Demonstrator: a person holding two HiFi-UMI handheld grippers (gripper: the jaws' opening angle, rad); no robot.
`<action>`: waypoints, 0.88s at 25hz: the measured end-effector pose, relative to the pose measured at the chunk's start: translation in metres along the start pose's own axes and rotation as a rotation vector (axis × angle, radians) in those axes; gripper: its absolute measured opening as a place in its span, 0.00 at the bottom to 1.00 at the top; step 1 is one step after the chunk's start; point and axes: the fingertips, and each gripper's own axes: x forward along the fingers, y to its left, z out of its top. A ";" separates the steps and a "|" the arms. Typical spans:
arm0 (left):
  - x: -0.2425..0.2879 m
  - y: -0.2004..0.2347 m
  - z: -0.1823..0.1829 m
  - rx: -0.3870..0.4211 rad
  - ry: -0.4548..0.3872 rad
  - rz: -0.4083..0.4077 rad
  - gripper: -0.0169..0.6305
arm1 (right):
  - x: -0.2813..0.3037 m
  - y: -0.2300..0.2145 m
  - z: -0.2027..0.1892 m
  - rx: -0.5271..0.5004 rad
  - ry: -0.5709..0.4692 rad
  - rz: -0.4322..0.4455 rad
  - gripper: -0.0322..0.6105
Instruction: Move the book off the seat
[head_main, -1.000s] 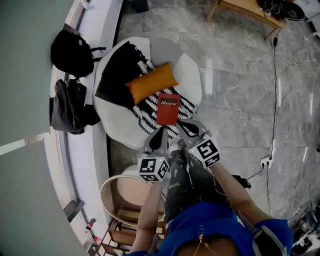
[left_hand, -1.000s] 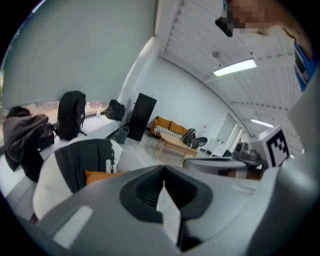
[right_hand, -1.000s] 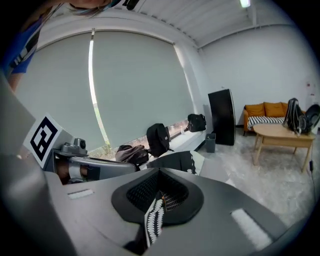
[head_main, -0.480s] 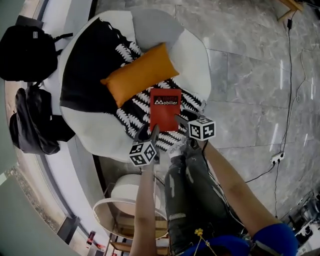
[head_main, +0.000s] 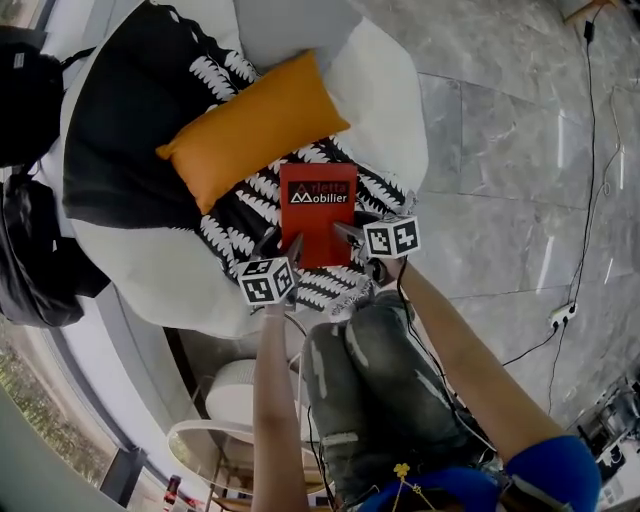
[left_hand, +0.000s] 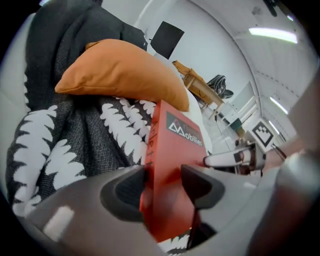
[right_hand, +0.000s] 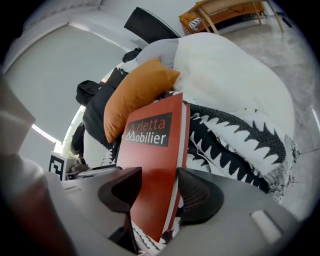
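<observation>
Book (head_main: 317, 205) the prize: red, flat on its back at the front edge of the seat, not yet lifted.

Working down from the biggest:
- Round white seat (head_main: 390, 95), soft and pillowy.
- Draped over it, a black throw (head_main: 235, 235) with a white leaf pattern, directly under the book.
- Orange cushion (head_main: 250, 125) across the middle of the seat, its near edge just beside the book's far end.
- Left gripper (head_main: 282, 244) at the book's near left corner, spine side.
- Right gripper (head_main: 352, 238) at the near right corner, page side.
- Fingers (left_hand: 122, 194) on the left just been spreading, now released and wide. Spine in the gap, no squeeze to be seen.
- Same story on the right: fingers (right_hand: 200, 196) just been opening, released, cover and page edge sitting between them.

Plenty to go wrong from here, by the look of it:
- Closing with a fold of throw in the pinch: fabric hauled up along with the book, cushion perhaps tipped with it.
- Biting only the cover on the page side: book flopping open, pages sagging out of the grip.
- Squeezing one side ahead of the other: a twist on that soft seat, and the far corner sliding out of the slower fingers.
- Lifting by the corners alone: a shallow hold and a likely slip.
</observation>
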 end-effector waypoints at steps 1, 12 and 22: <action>-0.001 0.000 0.000 0.002 -0.006 0.009 0.37 | 0.002 -0.002 0.000 0.005 -0.008 -0.013 0.38; -0.102 -0.080 0.017 -0.093 -0.024 0.040 0.33 | -0.103 0.071 0.022 -0.117 0.032 -0.099 0.34; -0.309 -0.192 0.126 -0.133 -0.157 0.066 0.32 | -0.280 0.251 0.095 -0.248 0.021 -0.075 0.34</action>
